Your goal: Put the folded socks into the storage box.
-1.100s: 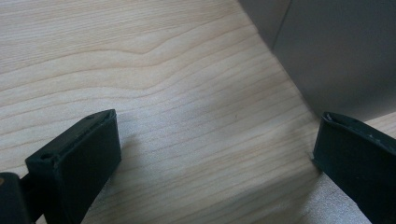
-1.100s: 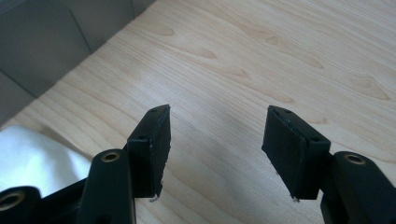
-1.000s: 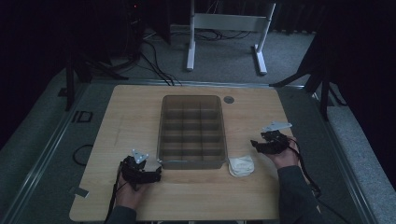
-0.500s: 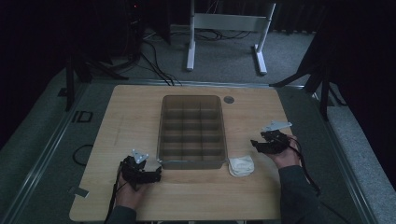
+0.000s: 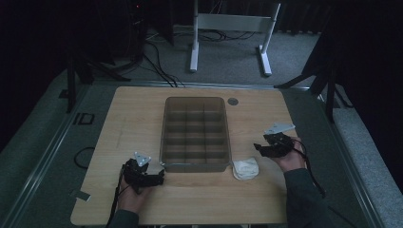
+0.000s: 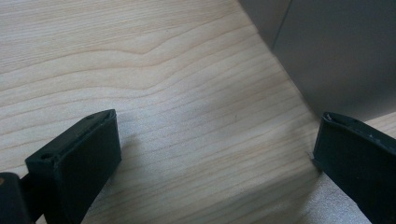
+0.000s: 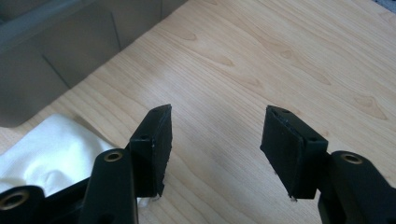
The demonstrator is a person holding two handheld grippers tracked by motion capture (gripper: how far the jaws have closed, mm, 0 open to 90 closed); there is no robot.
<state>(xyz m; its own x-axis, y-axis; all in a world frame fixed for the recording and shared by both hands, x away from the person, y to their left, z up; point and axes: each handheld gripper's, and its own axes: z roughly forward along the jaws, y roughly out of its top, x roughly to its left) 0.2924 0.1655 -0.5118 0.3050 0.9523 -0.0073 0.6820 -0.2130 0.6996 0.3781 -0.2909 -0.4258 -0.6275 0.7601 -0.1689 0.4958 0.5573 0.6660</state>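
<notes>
A grey plastic organiser tray (image 5: pixel 165 124) with several compartments stands in the middle of the wooden table (image 5: pixel 133 114). A crumpled white cloth (image 5: pixel 245 168) lies by the tray's near right corner. My left gripper (image 5: pixel 160 175) rests on the table near the tray's front left corner, open, with bare wood between its jaws (image 6: pixel 215 140); the tray's wall (image 6: pixel 336 51) is at upper right. My right gripper (image 5: pixel 257 148) is open just right of the cloth, and nothing sits between its fingers (image 7: pixel 215 135). The cloth (image 7: pixel 56 149) and the tray (image 7: pixel 51 51) lie to its left.
A small round grey disc (image 5: pixel 232 101) is set in the table behind the tray. A white metal stand (image 5: pixel 228 28) and cables lie on the floor beyond the far edge. Table edges are close behind both hands.
</notes>
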